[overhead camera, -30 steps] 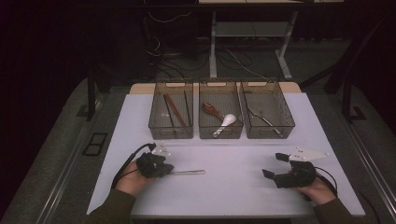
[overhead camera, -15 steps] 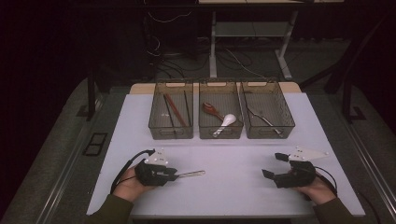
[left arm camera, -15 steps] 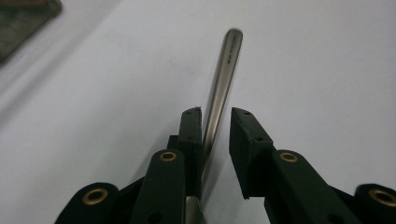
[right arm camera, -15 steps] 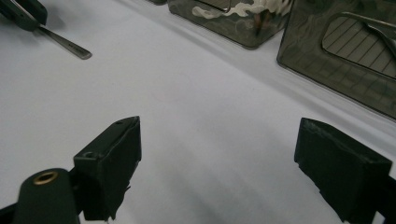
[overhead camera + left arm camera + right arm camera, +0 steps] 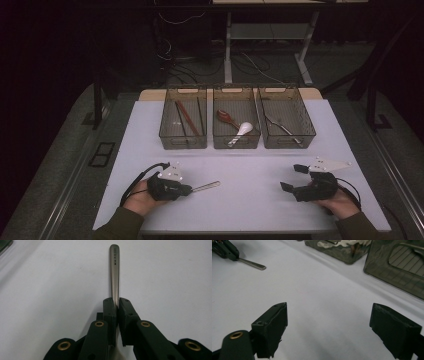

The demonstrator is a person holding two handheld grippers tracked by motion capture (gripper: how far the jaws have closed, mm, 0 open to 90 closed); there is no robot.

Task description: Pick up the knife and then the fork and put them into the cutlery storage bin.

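Note:
On the white table [image 5: 250, 165], my left gripper [image 5: 189, 189] is at the front left, shut on a metal utensil [image 5: 207, 186] whose handle points right. In the left gripper view the pads [image 5: 110, 308] clamp the handle [image 5: 114, 270] from both sides; the jaws have just been closing on it. The utensil's head is hidden beneath the jaws. At the front right, my right gripper [image 5: 293, 177] rests open and points left. Its jaws stand wide apart with nothing between them in the right gripper view [image 5: 329, 317]. That view also has the left gripper [image 5: 224, 250] and utensil handle [image 5: 253, 264] far off.
Three translucent bins stand in a row at the table's back. The left bin [image 5: 183, 142] holds long sticks, the middle bin [image 5: 236, 142] a red spoon and a white spoon, the right bin [image 5: 287, 142] metal cutlery. Cables and table legs lie beyond.
The left gripper has shifted slightly and the utensil's handle, which lay level to the right, now angles a little toward the bins. The right gripper has not moved.

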